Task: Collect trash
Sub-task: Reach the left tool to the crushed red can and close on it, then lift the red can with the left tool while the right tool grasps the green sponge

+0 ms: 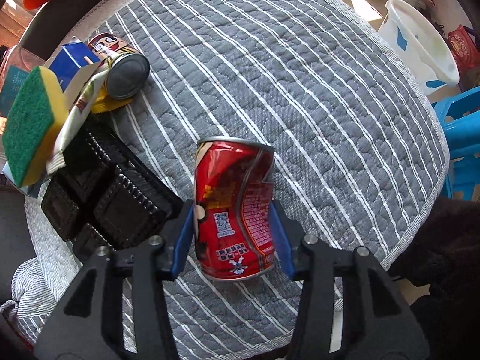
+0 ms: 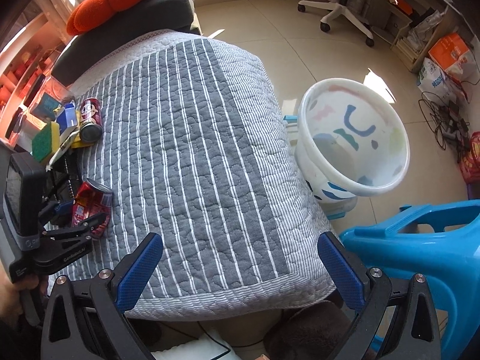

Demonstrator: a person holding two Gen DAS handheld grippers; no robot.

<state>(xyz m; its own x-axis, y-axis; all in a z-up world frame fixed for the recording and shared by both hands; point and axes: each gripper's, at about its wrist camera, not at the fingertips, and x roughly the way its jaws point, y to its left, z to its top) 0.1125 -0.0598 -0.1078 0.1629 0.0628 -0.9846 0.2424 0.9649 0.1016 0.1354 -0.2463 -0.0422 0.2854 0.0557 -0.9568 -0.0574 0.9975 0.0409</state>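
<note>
Red can (image 1: 234,210) w/ QR label, maybe gripped

A grey striped quilted surface (image 2: 192,138) carries a dented red can (image 1: 235,207), black tray (image 1: 111,207) and cartoon can (image 1: 120,60) along its left edge.

Bright daylight, sun patches glaring on the floor (image 2: 372,78) (orange cast at left), sharp focus, fisheye-bent edges
</note>
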